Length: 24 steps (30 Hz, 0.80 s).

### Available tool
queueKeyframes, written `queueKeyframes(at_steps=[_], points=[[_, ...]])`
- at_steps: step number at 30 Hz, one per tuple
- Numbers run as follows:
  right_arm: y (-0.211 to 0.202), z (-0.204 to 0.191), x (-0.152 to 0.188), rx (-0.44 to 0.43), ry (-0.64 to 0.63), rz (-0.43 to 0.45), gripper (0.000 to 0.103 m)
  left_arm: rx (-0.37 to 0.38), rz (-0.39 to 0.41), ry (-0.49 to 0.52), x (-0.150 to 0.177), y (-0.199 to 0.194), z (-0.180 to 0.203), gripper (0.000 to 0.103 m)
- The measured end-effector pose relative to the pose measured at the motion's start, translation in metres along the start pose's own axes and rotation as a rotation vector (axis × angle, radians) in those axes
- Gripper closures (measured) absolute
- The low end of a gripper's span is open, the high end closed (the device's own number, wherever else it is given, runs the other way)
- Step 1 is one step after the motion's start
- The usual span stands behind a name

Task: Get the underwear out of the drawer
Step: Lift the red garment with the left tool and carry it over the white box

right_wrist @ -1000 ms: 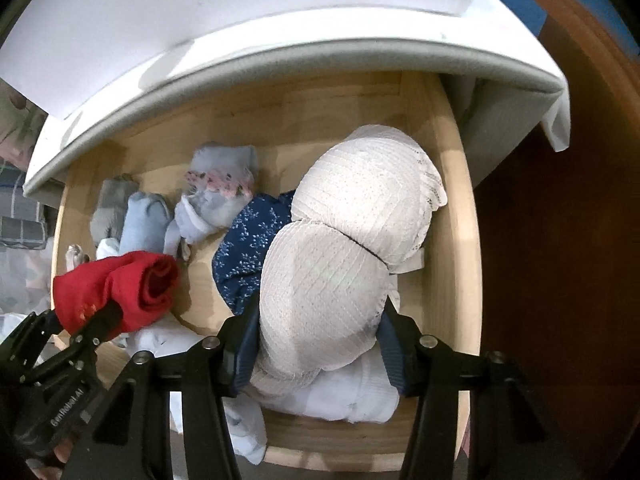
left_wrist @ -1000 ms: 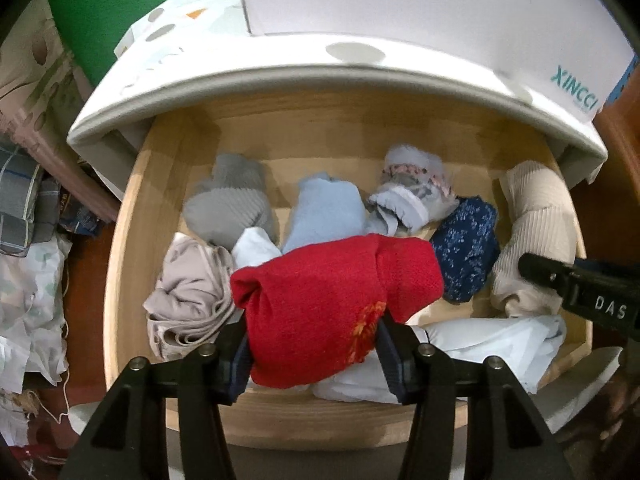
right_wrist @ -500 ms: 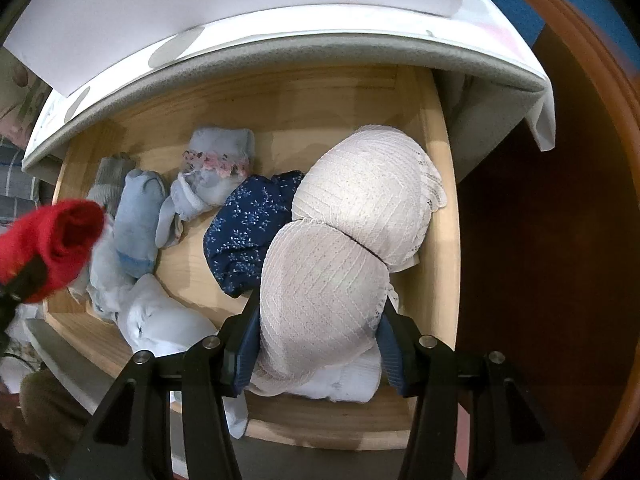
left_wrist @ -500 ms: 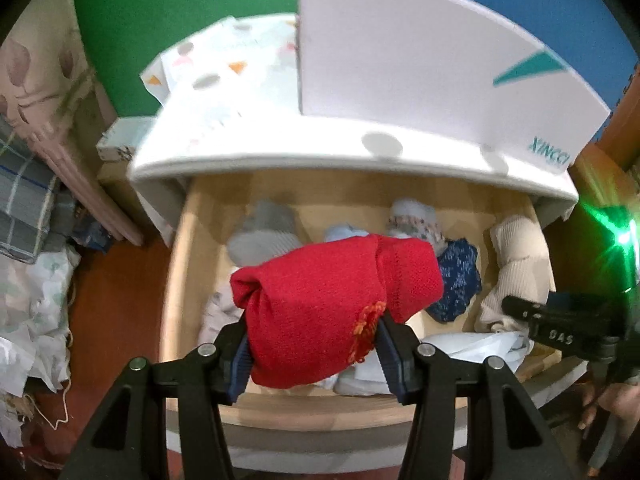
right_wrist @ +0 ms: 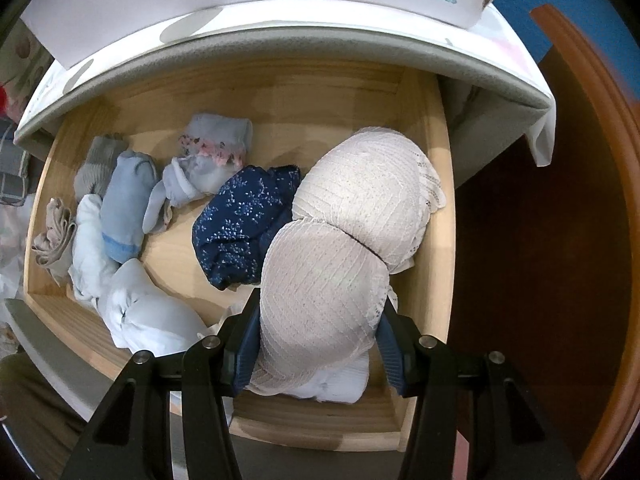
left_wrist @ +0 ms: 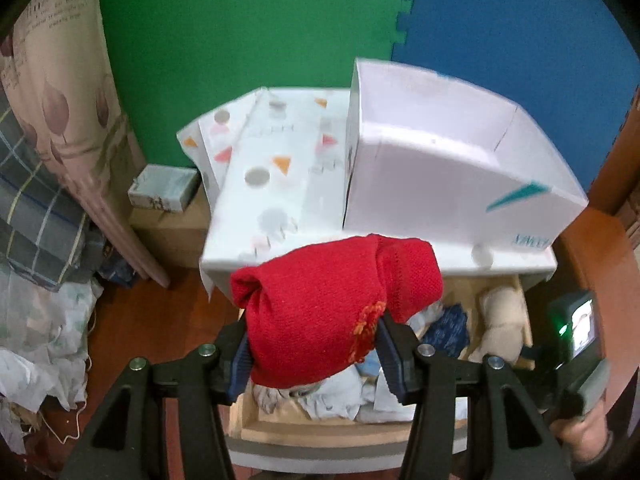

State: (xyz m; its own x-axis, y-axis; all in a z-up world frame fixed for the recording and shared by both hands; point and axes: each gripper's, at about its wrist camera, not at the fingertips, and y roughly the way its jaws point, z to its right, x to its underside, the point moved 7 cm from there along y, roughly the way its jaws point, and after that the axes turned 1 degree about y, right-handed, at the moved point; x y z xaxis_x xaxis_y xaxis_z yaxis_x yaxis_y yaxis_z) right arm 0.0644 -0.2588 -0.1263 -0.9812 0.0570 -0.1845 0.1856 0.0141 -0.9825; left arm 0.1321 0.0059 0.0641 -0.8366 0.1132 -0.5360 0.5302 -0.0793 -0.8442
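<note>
My left gripper (left_wrist: 316, 354) is shut on a rolled red underwear piece (left_wrist: 332, 308) with an orange pattern, held high above the open wooden drawer (left_wrist: 320, 432). In the right wrist view my right gripper (right_wrist: 318, 346) is shut on a cream lace bra (right_wrist: 340, 264) that still lies in the right side of the drawer (right_wrist: 442, 208). Beside the bra sits a navy floral piece (right_wrist: 244, 224). Pale blue (right_wrist: 128, 196), grey (right_wrist: 98, 162) and white (right_wrist: 148, 316) rolls fill the drawer's left half. The right gripper's body (left_wrist: 576, 336) and the hand holding it show at the left view's right edge.
A white shoe box (left_wrist: 452, 184) stands on the white cabinet top (left_wrist: 276, 184) above the drawer. Green and blue foam mats cover the wall behind. Bedding and crumpled cloth (left_wrist: 44, 320) lie left of the cabinet; a dark wooden panel (right_wrist: 536, 240) is to the right.
My left gripper has risen well above the drawer with the red underwear, which has left the right wrist view. The right gripper stays put on the bra.
</note>
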Motion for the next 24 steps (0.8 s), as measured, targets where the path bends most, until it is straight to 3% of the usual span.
queueKeyframes(at_steps=[6, 11, 19, 24], points=[[0.002, -0.001, 0.000, 0.007, -0.009, -0.003, 0.055, 0.007, 0.092, 0.033, -0.052, -0.035, 0.006, 0.049], [0.003, -0.001, 0.001, -0.010, 0.004, -0.005, 0.055, 0.038, 0.118, 0.058, -0.092, -0.041, 0.024, 0.049], [0.005, -0.004, 0.001, -0.012, 0.010, -0.010, 0.055, 0.073, 0.120, 0.119, -0.143, -0.008, 0.070, 0.049], [0.005, -0.006, 0.001, -0.015, 0.016, -0.012, 0.055, 0.063, 0.108, 0.172, -0.157, 0.020, 0.095, 0.049]])
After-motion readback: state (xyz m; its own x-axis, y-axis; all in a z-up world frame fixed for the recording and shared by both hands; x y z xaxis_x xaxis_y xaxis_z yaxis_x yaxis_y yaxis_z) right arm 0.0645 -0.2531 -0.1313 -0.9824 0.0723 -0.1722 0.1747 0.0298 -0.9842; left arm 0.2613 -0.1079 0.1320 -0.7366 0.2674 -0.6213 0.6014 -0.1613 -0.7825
